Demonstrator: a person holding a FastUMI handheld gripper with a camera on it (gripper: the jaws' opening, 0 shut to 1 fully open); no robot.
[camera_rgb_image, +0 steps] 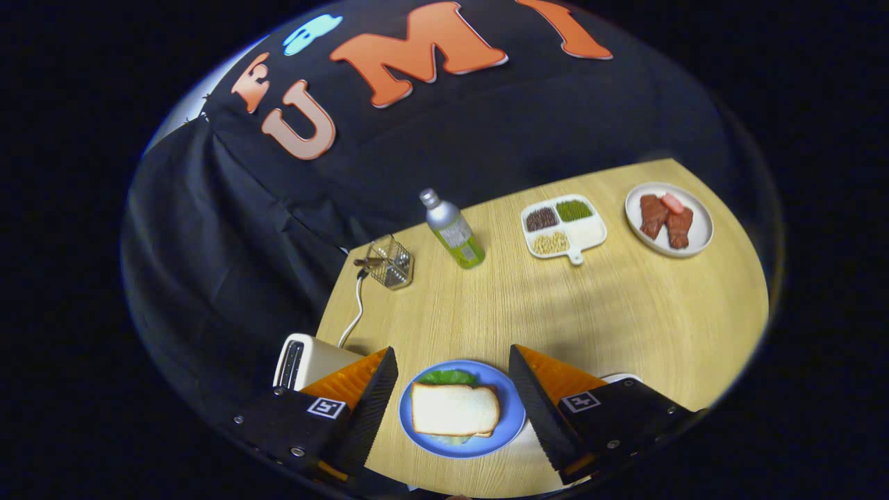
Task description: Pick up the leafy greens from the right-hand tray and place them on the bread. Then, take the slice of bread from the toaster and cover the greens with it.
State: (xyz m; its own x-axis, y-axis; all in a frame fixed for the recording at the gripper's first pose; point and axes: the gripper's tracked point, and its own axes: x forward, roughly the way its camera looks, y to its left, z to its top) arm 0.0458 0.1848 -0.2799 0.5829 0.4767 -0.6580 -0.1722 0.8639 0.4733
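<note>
A blue plate (510, 417) lies on the wooden table between my two fingers. On it a slice of bread (455, 408) covers leafy greens (448, 377), whose green edge sticks out on the far side. My gripper (451, 357) hovers above the plate, open, with nothing held. The white toaster (302, 360) stands just left of the left finger (371, 396), partly hidden by it. A white tray rim (620, 378) peeks out behind the right finger (535, 399).
Farther back stand a wire basket (391, 262) with a white cable (354, 312) running to the toaster, a silver and green bottle (453, 229), a white divided dish of beans (564, 226) and a white plate of meat (668, 219).
</note>
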